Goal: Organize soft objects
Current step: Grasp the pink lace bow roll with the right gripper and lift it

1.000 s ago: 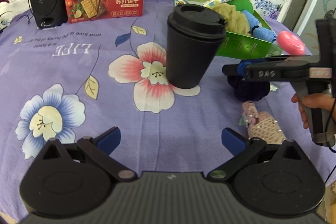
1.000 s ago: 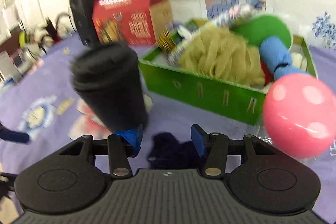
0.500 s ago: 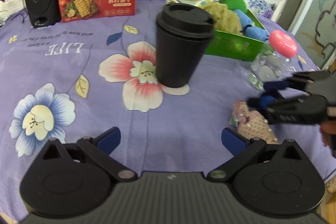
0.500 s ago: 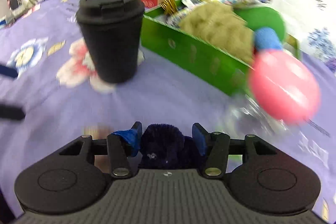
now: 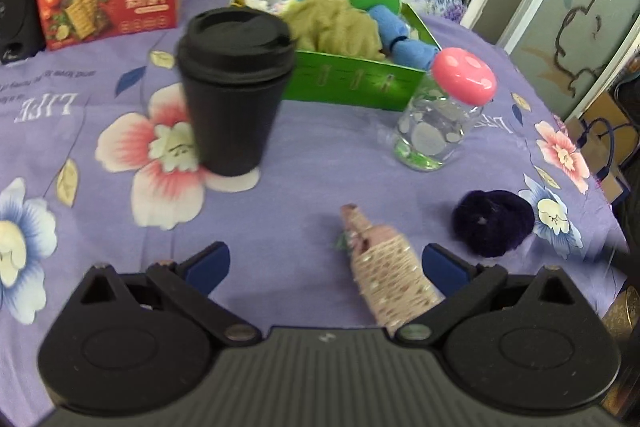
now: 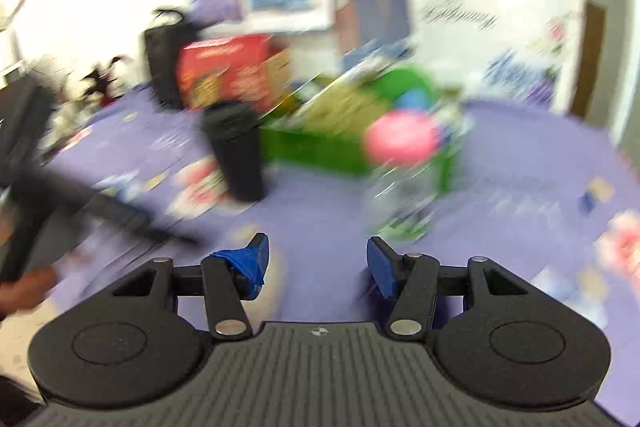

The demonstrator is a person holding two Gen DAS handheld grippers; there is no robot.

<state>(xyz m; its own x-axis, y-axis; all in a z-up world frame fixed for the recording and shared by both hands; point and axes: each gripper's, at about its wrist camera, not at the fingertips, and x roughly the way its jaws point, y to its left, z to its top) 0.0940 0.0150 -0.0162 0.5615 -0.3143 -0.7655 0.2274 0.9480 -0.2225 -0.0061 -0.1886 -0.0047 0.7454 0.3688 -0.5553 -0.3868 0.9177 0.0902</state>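
A dark purple scrunchie [image 5: 493, 223] lies on the purple flowered cloth at the right. A pink knitted soft item [image 5: 386, 271] lies between the open fingers of my left gripper [image 5: 326, 265], close to the right finger. A green box [image 5: 352, 83] at the back holds an olive pouf [image 5: 336, 25], blue rolls and other soft things. My right gripper [image 6: 316, 263] is open and empty above the cloth; its view is blurred, with the green box [image 6: 316, 149] ahead.
A black lidded cup [image 5: 232, 91] stands left of the green box. A clear jar with a pink lid [image 5: 444, 111] stands right of it. A red cracker box [image 5: 108, 7] and a black speaker [image 5: 16, 11] stand at the back left.
My right gripper let go of the dark purple scrunchie onto the cloth, opened and pulled back. My left gripper moved forward and right, around the pink knitted item.
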